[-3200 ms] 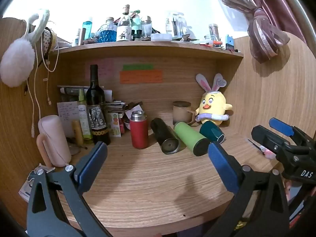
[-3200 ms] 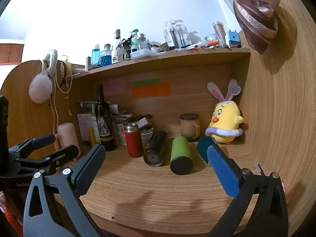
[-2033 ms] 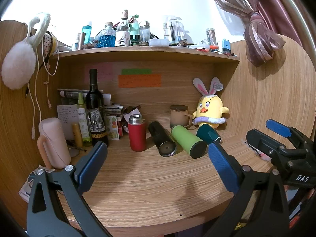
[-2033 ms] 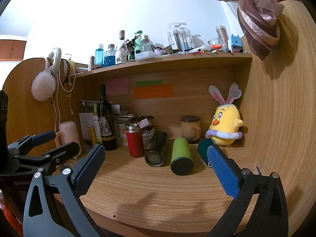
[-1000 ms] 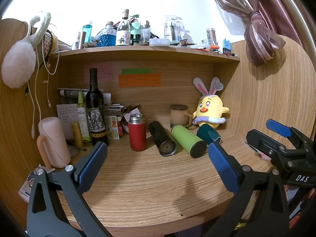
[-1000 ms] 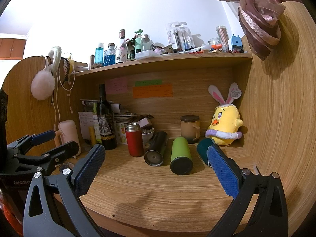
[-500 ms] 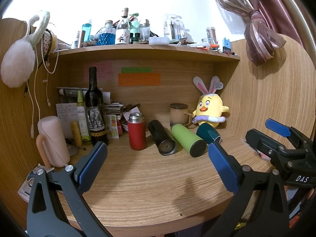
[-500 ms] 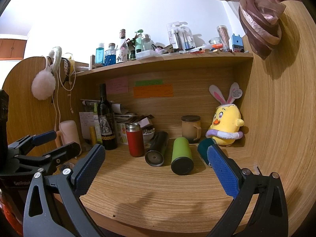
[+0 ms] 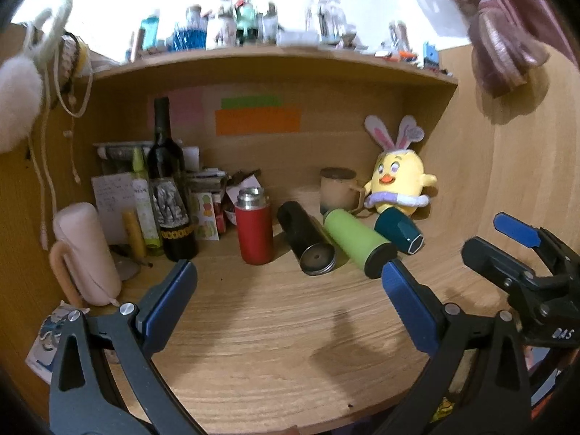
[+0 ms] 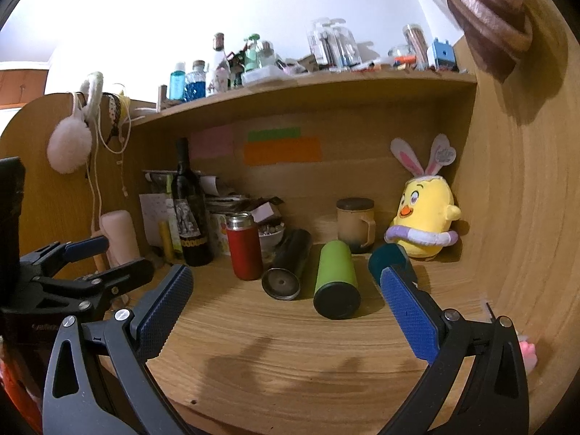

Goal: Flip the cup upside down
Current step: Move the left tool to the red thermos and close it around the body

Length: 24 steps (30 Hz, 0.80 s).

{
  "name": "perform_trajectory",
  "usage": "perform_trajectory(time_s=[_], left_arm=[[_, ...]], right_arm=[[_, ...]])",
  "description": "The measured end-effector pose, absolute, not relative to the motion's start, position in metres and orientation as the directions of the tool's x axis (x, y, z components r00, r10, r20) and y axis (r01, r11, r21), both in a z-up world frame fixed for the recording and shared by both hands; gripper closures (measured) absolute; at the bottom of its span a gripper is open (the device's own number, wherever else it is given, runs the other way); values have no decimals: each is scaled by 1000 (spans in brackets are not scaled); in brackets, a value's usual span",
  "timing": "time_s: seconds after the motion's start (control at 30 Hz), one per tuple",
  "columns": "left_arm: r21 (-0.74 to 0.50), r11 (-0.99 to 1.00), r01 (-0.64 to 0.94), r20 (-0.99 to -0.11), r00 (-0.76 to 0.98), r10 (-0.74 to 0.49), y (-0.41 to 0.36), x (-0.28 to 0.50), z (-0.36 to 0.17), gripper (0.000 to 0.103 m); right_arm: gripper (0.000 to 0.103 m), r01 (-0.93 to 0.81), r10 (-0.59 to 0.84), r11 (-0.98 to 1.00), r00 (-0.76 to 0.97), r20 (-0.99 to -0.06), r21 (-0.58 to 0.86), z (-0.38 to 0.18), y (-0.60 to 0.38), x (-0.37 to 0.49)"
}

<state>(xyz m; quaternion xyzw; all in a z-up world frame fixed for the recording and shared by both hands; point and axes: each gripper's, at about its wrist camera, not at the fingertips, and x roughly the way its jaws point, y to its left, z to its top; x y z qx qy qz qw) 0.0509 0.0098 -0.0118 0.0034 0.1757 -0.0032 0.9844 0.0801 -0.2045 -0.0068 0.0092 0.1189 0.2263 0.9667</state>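
Note:
Three cups lie on their sides at the back of the wooden desk: a black one (image 9: 308, 241) (image 10: 288, 266), a green one (image 9: 357, 241) (image 10: 335, 277) and a dark teal one (image 9: 398, 230) (image 10: 388, 257). A red flask (image 9: 253, 230) (image 10: 244, 244) stands upright left of them. A tan mug (image 9: 339, 192) (image 10: 355, 223) stands behind. My left gripper (image 9: 288, 297) is open and empty over the desk front. My right gripper (image 10: 286, 301) is open and empty; its right finger partly hides the teal cup. Each gripper shows at the edge of the other's view.
A wine bottle (image 9: 168, 185), papers and small bottles crowd the back left. A pink cup (image 9: 87, 253) stands at the left wall. A yellow chick toy (image 9: 398, 181) sits in the back right corner. A cluttered shelf (image 9: 272, 58) runs overhead. Wooden walls close both sides.
Both grippers have moved slightly closer to the desk and the left view has tilted a little. Both stay open. The cups have not moved.

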Motion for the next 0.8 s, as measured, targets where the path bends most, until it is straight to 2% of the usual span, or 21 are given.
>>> perform_trajectory(time_s=[0.3,0.47,0.63,0.77,0.8], left_arm=[[-3,1000,11,-502,865,-11,29,155,-30,0],[-7,998,-59,-584,811,44,46,222,-43,0],[-6,992,-129,-620,779,97,59,265,-52,0],[-17,990,-143,-651,753,98,65,289,-58,17],[-24,989,-148,-658,747,96,66,295,-60,17]], right_arm=[[0,-420,430,902,854,-291,100,-28,-210,128],[0,-404,424,905,844,-328,131,-41,-215,148],[0,-388,416,909,836,-357,150,-50,-221,164],[0,-381,418,908,825,-379,172,-58,-224,175],[0,-380,419,908,822,-385,177,-60,-225,177]])
